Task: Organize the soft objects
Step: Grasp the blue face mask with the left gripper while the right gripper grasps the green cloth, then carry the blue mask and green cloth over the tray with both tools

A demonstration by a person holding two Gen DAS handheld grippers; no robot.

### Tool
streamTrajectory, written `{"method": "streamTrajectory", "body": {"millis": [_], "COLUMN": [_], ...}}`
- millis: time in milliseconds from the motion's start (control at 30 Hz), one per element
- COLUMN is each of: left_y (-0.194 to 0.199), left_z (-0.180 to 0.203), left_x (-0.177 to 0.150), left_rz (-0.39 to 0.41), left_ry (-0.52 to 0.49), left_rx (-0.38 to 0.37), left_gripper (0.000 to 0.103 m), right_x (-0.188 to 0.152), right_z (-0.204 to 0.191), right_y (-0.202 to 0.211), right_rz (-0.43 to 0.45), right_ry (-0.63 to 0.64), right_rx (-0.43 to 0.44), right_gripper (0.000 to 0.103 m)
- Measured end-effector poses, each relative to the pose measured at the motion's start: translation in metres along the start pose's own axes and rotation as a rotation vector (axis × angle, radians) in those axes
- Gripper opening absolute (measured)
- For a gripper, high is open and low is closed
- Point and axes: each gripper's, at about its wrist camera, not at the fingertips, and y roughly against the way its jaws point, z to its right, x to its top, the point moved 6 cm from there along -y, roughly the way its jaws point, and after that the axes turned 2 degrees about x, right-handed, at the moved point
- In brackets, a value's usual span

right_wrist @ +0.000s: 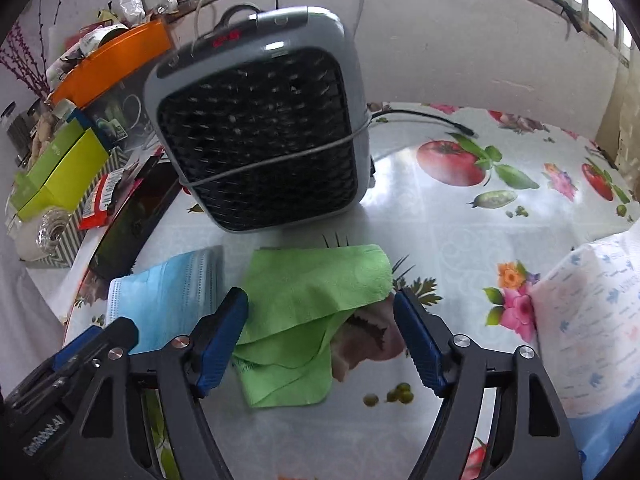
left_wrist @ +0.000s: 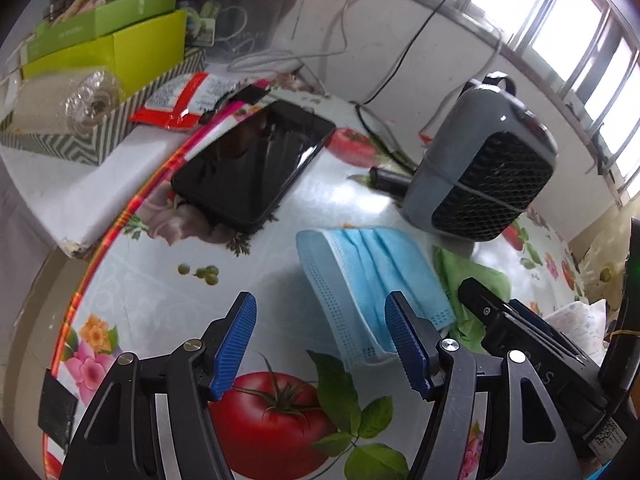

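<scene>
The left gripper [left_wrist: 320, 344] hovers low over the worktop [left_wrist: 160, 300], its blue fingers [left_wrist: 236, 344] spread apart with nothing between them. Its right finger overlaps the near corner of a blue face mask [left_wrist: 372, 280] in the view; whether it touches cannot be told. The mask lies flat on the flowered cloth, just in front of a grey fan heater [left_wrist: 480, 176]. A black phone [left_wrist: 252, 164] rests to the mask's left, partly on the worktop's edge.

The right gripper [right_wrist: 320, 340] also has its fingers [right_wrist: 224, 336] wide apart, straddling the near part of a folded green cloth [right_wrist: 312, 300]. The cloth lies between the mask [right_wrist: 168, 300] and a patterned white paper towel [right_wrist: 592, 320] at the right edge. The heater [right_wrist: 260, 120] stands directly behind the cloth.
</scene>
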Motion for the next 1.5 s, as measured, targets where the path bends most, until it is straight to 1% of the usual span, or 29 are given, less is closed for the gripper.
{"method": "streamTrajectory", "body": {"millis": [33,67,200,300,333,367,400,433,467,500,533,567,633,667,700,733,933,1200,1500], "left_y": [-0.002,-0.002,-0.004,-0.005,-0.005,-0.005,-0.005,-0.005,-0.005,-0.005,-0.005,-0.005,-0.005,-0.005,-0.005,-0.005,0.003,0.026,0.060], "left_z": [0.001,0.002,0.004,0.007,0.008,0.007,0.007,0.006,0.006,0.006,0.006,0.006,0.007,0.007,0.007,0.006,0.005,0.008,0.015], "left_x": [-0.001,-0.001,0.001,0.000,-0.001,-0.001,-0.001,-0.001,-0.002,-0.002,-0.002,-0.002,-0.004,-0.004,-0.005,-0.006,-0.008,-0.007,-0.014], "left_rz": [0.002,0.011,0.013,0.024,0.030,0.034,0.038,0.039,0.039,0.039,0.038,0.038,0.045,0.044,0.041,0.038,0.056,0.095,0.128], "left_ry": [-0.001,-0.015,-0.012,-0.040,-0.048,-0.052,-0.054,-0.055,-0.055,-0.056,-0.060,-0.067,-0.078,-0.077,-0.076,-0.070,-0.058,-0.055,-0.063], "left_rx": [-0.008,-0.001,-0.007,0.014,0.027,0.039,0.049,0.055,0.057,0.056,0.058,0.063,0.077,0.075,0.069,0.060,0.042,0.017,-0.003], "left_gripper": [0.066,0.066,0.066,0.065,0.062,0.055,0.051,0.044,0.039,0.036,0.028,0.022,0.019,0.014,0.011,0.009,0.007,0.007,0.006], "right_x": [-0.001,-0.001,-0.002,-0.003,-0.004,-0.004,-0.004,-0.006,-0.006,-0.005,-0.005,-0.005,-0.005,-0.006,-0.006,-0.006,-0.009,-0.014,-0.013], "right_z": [0.001,0.002,-0.001,-0.003,-0.003,-0.004,-0.004,-0.004,-0.003,-0.003,-0.003,-0.003,-0.007,-0.008,-0.008,-0.008,-0.006,-0.002,0.002], "right_y": [-0.004,-0.006,-0.007,-0.008,-0.008,-0.008,-0.008,-0.007,-0.006,-0.006,-0.005,-0.005,-0.003,-0.003,-0.003,-0.003,0.001,0.015,0.059], "right_rz": [-0.015,-0.017,-0.010,-0.011,-0.008,-0.005,-0.002,0.004,0.008,0.010,0.010,0.009,0.010,0.010,0.010,0.010,-0.002,0.013,0.064], "right_ry": [-0.011,-0.011,0.010,0.025,0.035,0.041,0.045,0.051,0.056,0.058,0.060,0.063,0.072,0.072,0.070,0.065,0.038,-0.006,-0.025], "right_rx": [-0.006,-0.011,-0.032,-0.044,-0.050,-0.053,-0.059,-0.077,-0.085,-0.084,-0.080,-0.076,-0.065,-0.062,-0.058,-0.049,-0.013,0.036,0.090], "right_gripper": [0.075,0.075,0.075,0.075,0.075,0.075,0.073,0.067,0.063,0.056,0.051,0.048,0.035,0.033,0.028,0.023,0.007,0.005,0.005]}}
